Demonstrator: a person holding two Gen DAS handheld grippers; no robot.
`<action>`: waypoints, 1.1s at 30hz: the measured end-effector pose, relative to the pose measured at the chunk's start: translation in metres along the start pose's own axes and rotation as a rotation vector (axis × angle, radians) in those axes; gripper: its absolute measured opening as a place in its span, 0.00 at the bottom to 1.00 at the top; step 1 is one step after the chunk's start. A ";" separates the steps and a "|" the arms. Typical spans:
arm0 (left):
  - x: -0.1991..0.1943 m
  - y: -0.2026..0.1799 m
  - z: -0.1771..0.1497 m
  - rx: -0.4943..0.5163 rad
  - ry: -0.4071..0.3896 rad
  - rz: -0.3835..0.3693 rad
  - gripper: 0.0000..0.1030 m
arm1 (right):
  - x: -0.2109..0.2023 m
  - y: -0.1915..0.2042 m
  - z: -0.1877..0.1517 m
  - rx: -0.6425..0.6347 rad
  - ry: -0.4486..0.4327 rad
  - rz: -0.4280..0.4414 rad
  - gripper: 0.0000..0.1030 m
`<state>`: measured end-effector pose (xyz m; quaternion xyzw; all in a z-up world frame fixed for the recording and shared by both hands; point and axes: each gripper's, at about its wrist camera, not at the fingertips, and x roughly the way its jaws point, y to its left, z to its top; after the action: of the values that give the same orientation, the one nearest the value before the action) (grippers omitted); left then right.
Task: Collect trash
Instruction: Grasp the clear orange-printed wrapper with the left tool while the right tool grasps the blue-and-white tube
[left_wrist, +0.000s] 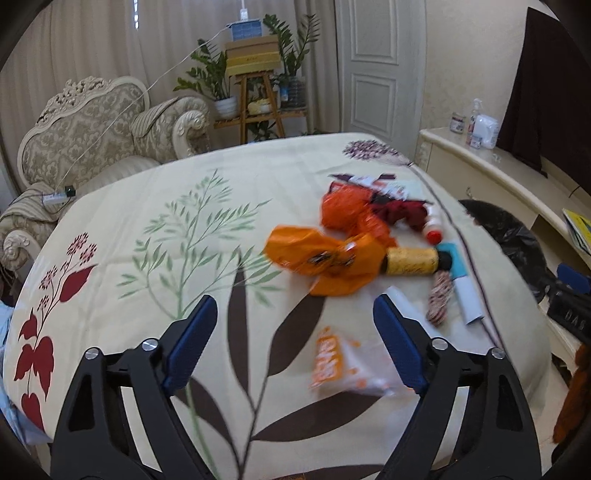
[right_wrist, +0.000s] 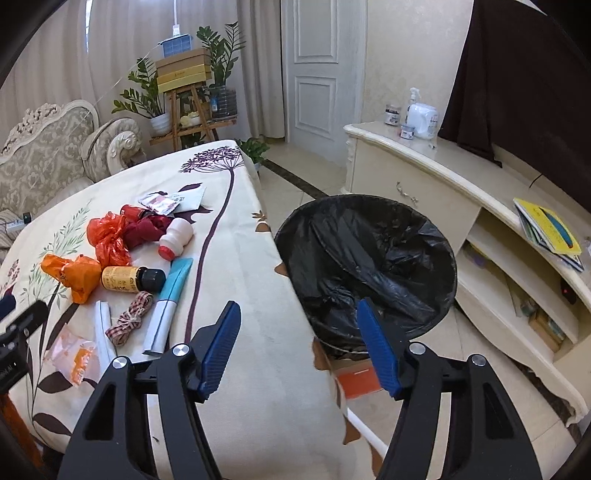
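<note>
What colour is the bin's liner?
Black bin liner, clearest in the right wrist view.

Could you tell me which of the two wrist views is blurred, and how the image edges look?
Left wrist view: motion blur smears the orange bag and the clear wrapper. Right wrist view: sharp, the bottle and black-lined bin crisp. Both views: fisheye bending, dark corners.

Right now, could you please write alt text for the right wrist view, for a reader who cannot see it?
The open, empty right gripper points over a table edge toward a black-lined trash bin on the floor. Left on the flowered tablecloth lie orange bags, a brown bottle, a small white bottle and a blue tube.
</note>
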<state>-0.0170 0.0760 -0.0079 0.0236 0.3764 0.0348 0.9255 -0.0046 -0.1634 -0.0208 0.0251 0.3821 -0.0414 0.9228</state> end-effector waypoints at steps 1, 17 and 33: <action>0.002 0.003 -0.002 -0.005 0.010 -0.001 0.76 | 0.000 0.001 0.001 0.002 0.001 0.005 0.62; 0.004 -0.027 -0.015 0.052 0.049 -0.127 0.90 | -0.006 0.014 -0.004 -0.023 0.003 0.023 0.64; 0.017 -0.001 -0.029 0.039 0.090 -0.269 0.54 | -0.008 0.034 -0.012 -0.058 0.022 0.058 0.66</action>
<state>-0.0249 0.0773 -0.0407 -0.0110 0.4179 -0.0959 0.9033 -0.0154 -0.1283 -0.0237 0.0096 0.3924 -0.0032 0.9197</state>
